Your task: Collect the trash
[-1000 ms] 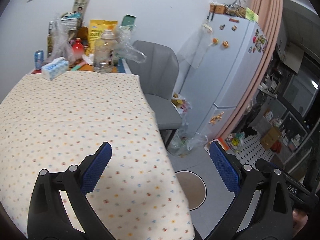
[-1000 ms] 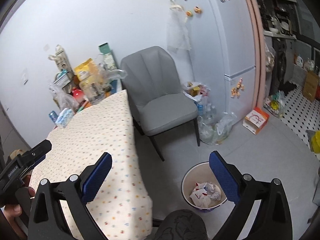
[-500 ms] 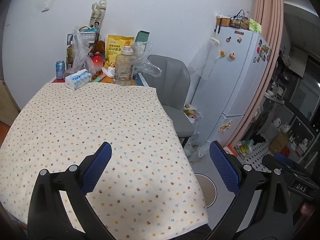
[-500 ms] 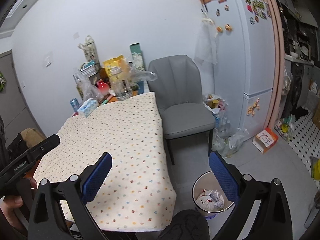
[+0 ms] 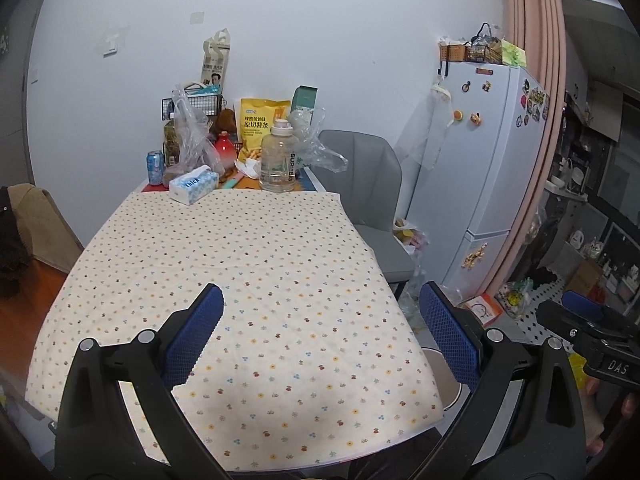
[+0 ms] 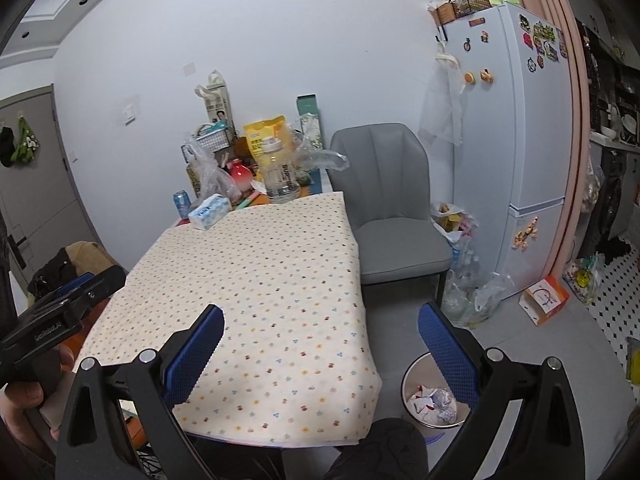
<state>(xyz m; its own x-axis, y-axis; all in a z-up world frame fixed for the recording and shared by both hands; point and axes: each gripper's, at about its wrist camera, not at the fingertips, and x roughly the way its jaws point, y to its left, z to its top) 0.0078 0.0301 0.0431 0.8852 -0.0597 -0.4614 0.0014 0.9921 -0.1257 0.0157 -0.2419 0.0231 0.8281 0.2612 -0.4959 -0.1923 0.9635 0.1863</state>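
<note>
Both claws are wide apart and hold nothing: the left gripper (image 5: 320, 328) and the right gripper (image 6: 320, 332). The round white bin with crumpled paper trash (image 6: 434, 394) sits on the floor by the table with the dotted cream cloth (image 5: 240, 264). The cloth looks bare. I think they should look slowly among the clutter at the far end, like the crumpled white tissue (image 5: 249, 168).

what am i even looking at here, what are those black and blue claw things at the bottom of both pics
Each is a hand-held gripper: a person carries one in each hand, with a wide-angle camera looking along its fingers. One picture comes from the left hand-held gripper, the other from the right hand-held gripper. Both are open and hold nothing. Ahead is a table under a dotted cloth, bare in front. At its far end stand a tissue box, a water jug, a can and a yellow snack bag. The bin on the floor holds crumpled trash.
</note>
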